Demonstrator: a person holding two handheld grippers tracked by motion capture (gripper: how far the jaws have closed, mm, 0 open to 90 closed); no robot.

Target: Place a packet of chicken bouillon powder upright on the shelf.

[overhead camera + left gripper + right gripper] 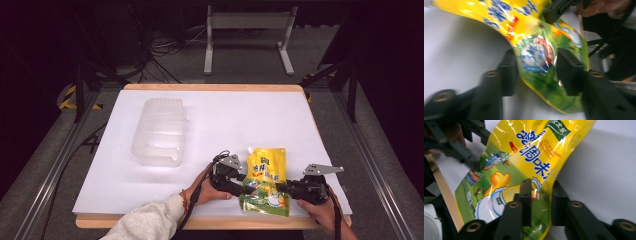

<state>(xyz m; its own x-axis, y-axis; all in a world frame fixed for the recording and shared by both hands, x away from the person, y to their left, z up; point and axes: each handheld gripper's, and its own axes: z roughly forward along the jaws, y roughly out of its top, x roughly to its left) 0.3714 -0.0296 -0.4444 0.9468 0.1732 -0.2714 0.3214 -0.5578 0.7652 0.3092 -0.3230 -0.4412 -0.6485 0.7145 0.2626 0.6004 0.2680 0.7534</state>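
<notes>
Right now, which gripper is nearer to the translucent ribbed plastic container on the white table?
Left. The left gripper grips the yellow-green seasoning pouch by its left edge, on the translucent ribbed plastic container's side; the right gripper grips the opposite edge, farther away.

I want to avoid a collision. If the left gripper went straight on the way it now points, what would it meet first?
Probably the right gripper. The left gripper points across the yellow pouch, whose edge already sits between its fingers, and the right gripper grips the opposite edge. Depth is unclear, so this is a judgement.
</notes>
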